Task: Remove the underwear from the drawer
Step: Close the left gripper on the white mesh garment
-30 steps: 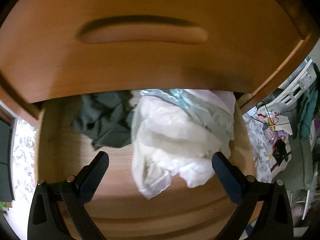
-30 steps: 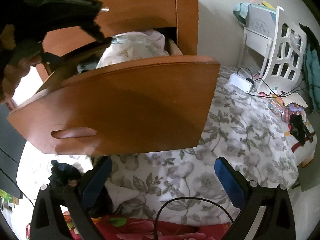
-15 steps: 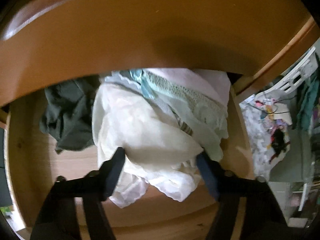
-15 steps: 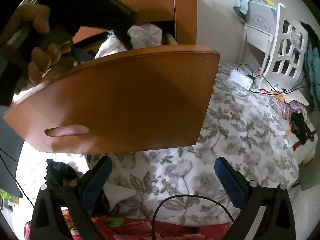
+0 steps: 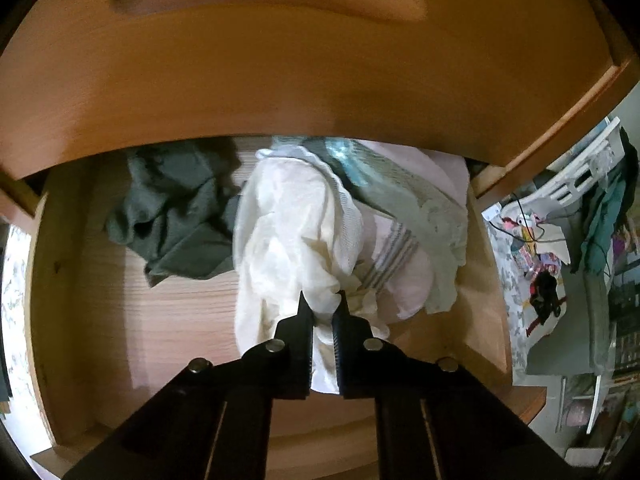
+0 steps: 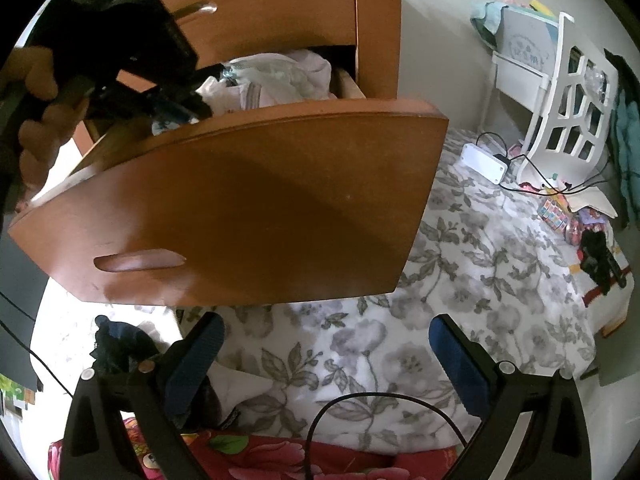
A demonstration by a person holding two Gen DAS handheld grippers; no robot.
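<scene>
Right now the cream white underwear (image 5: 292,236) is lying in the open wooden drawer (image 5: 76,280), heaped at the middle of its floor, and my left gripper (image 5: 322,312) is closing its fingers (image 5: 298,334) hard on the near fold of it; the cloth is bunching between the pads. Touching it on the right, a pale pink and grey-green pile (image 5: 416,232) is crowding against the drawer's right wall, so no room is showing there. To the left a dark green garment (image 5: 176,216) is lying just beside the white one, with bare board stretching to the left wall and toward the front edge. Overhead, the drawer above (image 5: 280,60) is overhanging the back of the pile. My right gripper (image 6: 326,354) is hanging outside the drawer front (image 6: 248,208), fingers spread wide with nothing between them, over the flowered bedspread (image 6: 460,280).
</scene>
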